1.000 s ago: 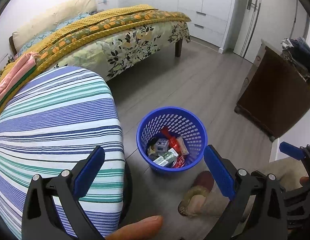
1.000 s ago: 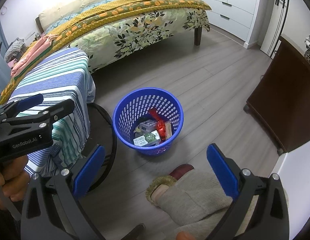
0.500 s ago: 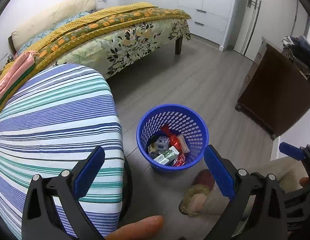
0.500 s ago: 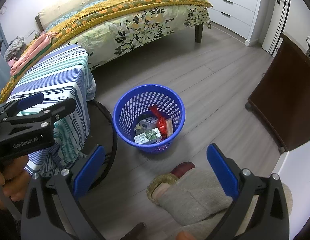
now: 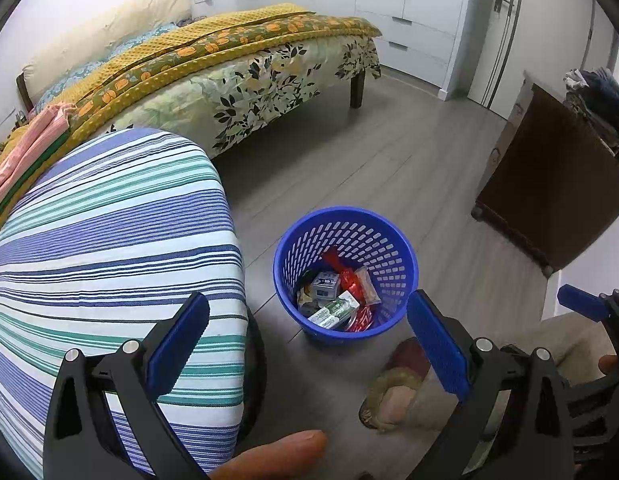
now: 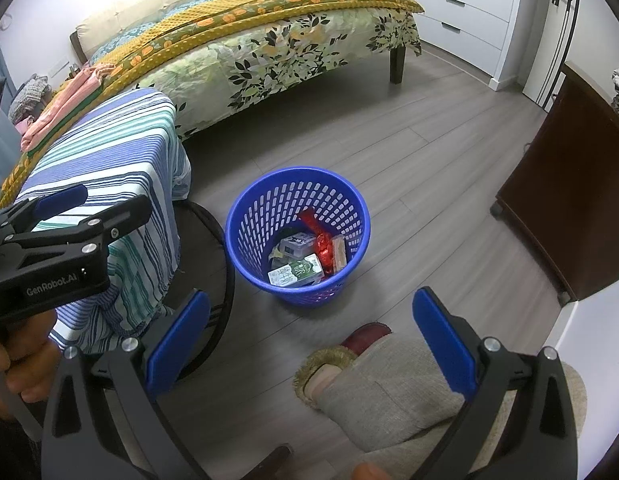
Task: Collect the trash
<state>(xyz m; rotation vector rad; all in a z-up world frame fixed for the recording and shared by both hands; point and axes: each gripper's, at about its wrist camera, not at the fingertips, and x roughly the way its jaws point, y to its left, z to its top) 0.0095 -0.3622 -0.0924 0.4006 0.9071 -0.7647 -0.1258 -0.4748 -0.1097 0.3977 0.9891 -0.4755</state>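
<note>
The blue basket [image 5: 345, 276] stands upright on the grey wood floor [image 5: 389, 168], off the near corner of the striped table cover [image 5: 109, 240] and in front of a slippered foot [image 5: 393, 384]. Inside it sits the collected trash: a green-and-white carton [image 6: 296, 273] lying flat at the bottom, a small white box [image 6: 296, 243] behind it, a red wrapper [image 6: 320, 240] leaning up the far wall, and a tan packet [image 6: 339, 251] beside that.

The left gripper [image 5: 309, 344] hangs above the table's edge, blue pads spread wide, nothing between them. The right gripper [image 6: 309, 342] likewise is wide apart and empty, over the floor near the foot.

Further out: a bed [image 6: 269, 48] with a floral cover and yellow blanket along the far side, a dark wooden cabinet [image 6: 569, 200] on the right, white wardrobe doors [image 5: 409, 4] behind.

Against a second ago, the basket sits a touch lower in both views; contents unchanged, both grippers just as open.
</note>
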